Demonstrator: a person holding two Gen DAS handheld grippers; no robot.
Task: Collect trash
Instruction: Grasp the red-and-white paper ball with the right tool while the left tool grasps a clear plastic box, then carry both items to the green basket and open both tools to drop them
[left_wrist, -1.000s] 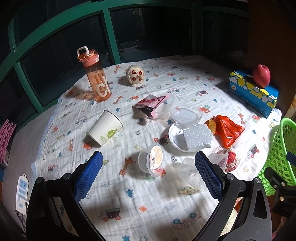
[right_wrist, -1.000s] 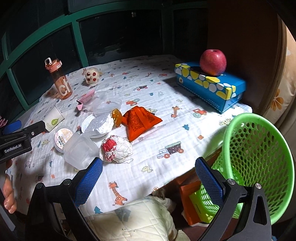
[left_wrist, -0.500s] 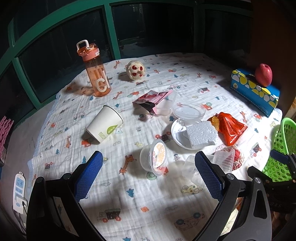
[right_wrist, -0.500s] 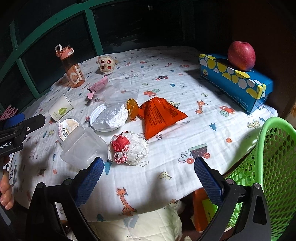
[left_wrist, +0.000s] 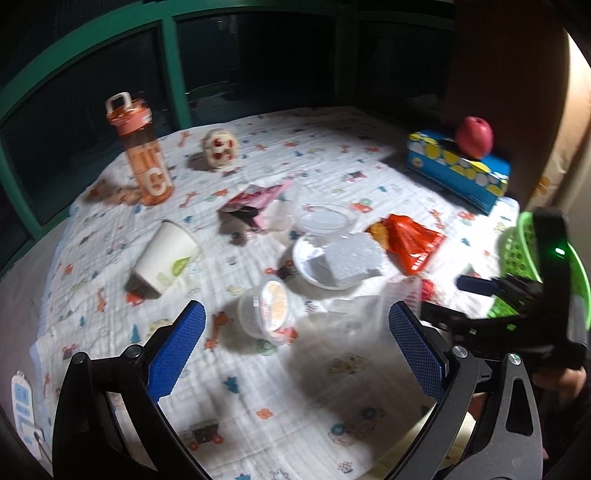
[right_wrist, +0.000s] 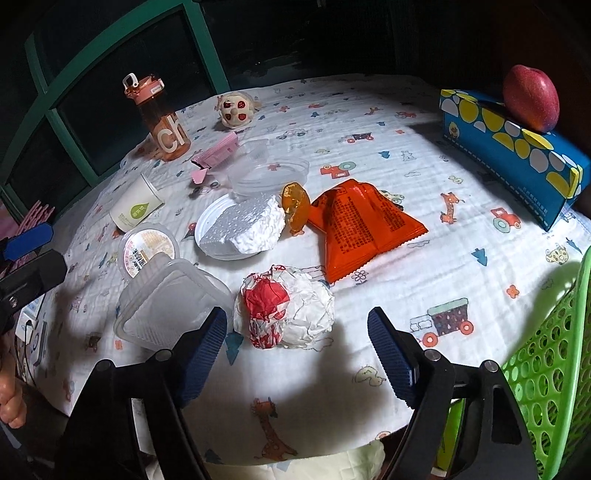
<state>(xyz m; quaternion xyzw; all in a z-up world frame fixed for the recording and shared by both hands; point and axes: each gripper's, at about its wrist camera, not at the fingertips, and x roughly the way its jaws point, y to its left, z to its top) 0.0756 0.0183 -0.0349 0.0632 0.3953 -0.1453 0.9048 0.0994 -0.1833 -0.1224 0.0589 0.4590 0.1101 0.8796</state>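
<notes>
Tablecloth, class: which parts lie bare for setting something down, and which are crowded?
Bare: the cloth between the orange packet and the blue tissue box, and the near strip before the left gripper. Crowded: the middle, around the foam block and crumpled wrapper.

The right gripper (right_wrist: 297, 347) has been lowered toward the crumpled paper ball (right_wrist: 286, 306), which is now seen just ahead of its fingers (right_wrist: 391, 350); the fingers are closing, nothing yet pressed between them.
</notes>
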